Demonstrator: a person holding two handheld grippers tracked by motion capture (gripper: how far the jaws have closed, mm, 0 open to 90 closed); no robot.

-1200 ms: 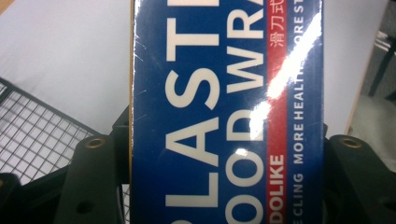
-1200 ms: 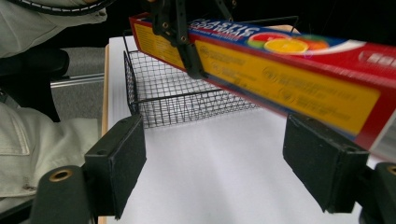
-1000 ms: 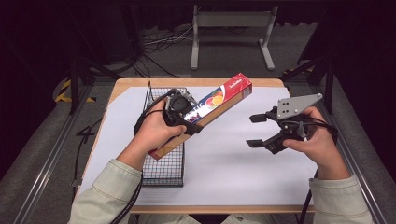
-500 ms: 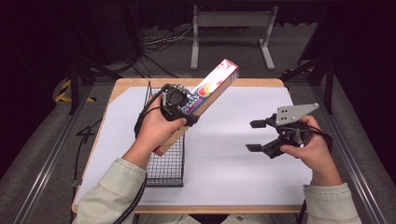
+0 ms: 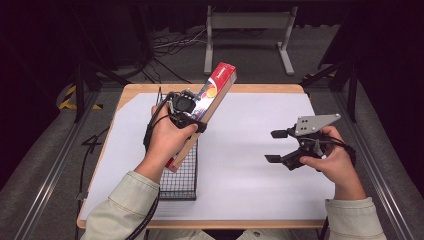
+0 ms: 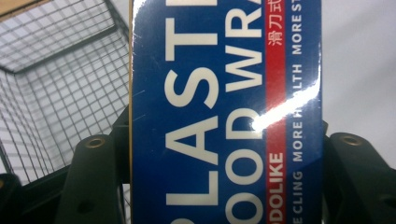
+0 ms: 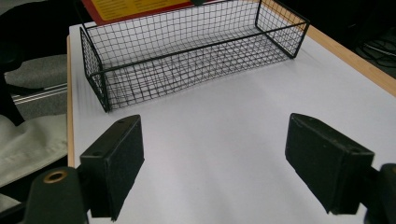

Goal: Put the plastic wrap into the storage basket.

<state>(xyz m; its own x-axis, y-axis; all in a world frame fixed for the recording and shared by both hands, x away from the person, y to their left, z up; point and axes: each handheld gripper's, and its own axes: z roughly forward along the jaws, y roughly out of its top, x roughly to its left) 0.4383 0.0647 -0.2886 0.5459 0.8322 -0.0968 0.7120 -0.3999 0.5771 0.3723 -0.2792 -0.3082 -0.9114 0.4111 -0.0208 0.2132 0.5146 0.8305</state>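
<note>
While clamped in left gripper point(image 5: 192, 121), plastic wrap box point(image 5: 212, 95) swung steeper over wire basket point(image 5: 180, 175); likely going in next. Right gripper point(image 5: 276, 146) lowered, jaws just opening wider, nothing between.

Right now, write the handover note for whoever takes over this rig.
Left gripper: shut on the plastic wrap box, held tilted in the air above the far end of the wire basket.
Right gripper: open, with nothing between the pads, jaws just been opening; it hovers over the white table sheet, to the basket's right.
Done: box picked up and brought over the basket.
Left, most likely: lower the box into the basket, which has nothing in it yet, and let go.
</note>
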